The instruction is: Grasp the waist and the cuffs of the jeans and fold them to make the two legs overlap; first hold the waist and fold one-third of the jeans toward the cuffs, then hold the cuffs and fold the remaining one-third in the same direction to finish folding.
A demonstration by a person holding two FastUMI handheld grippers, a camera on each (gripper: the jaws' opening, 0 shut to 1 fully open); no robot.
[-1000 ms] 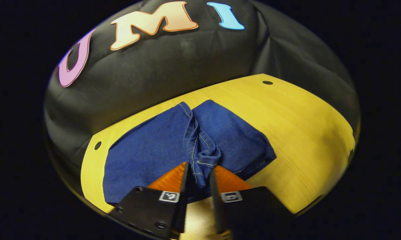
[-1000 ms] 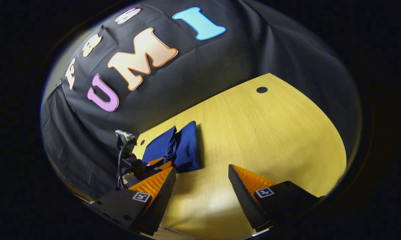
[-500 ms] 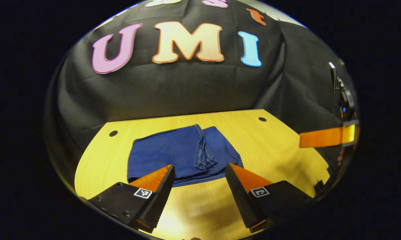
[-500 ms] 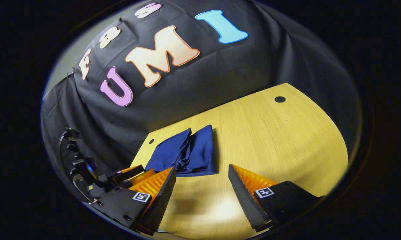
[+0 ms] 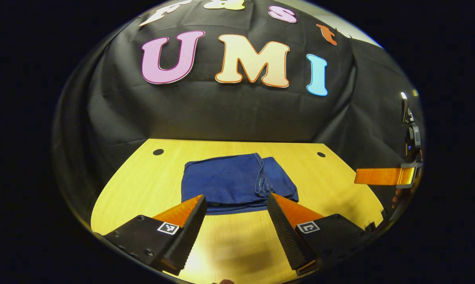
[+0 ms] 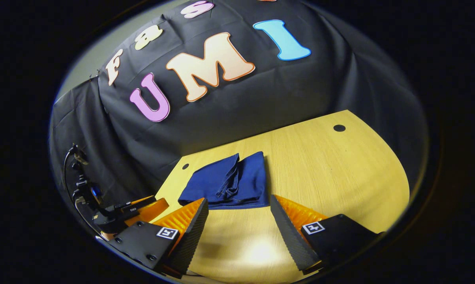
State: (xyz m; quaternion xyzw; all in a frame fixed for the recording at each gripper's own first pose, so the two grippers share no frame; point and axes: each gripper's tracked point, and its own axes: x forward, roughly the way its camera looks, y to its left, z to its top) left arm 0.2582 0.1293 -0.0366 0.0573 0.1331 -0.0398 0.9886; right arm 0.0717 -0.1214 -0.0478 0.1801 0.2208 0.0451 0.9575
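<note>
The blue jeans (image 5: 237,183) lie folded into a compact stack near the back of the yellow wooden table (image 5: 142,181), a stitched seam running across the top layer. My left gripper (image 5: 236,205) is open, pulled back just short of the stack's near edge with nothing between its fingers. In the right gripper view the jeans (image 6: 227,181) sit left of centre. My right gripper (image 6: 239,207) is open too, hovering over bare table in front of the stack. The left gripper (image 6: 142,207) shows at that view's lower left, and the right gripper's orange finger (image 5: 379,176) pokes in at the left gripper view's right edge.
The table (image 6: 340,177) has small round holes near its back corners (image 5: 158,152) (image 5: 321,154) (image 6: 339,127). Black cloth walls close in behind and at the sides. Open wood stretches to the right of the jeans.
My left gripper let go of the jeans' fold, opened and drew back from the stack. The right gripper also drew back slightly; the folded jeans stay put.
</note>
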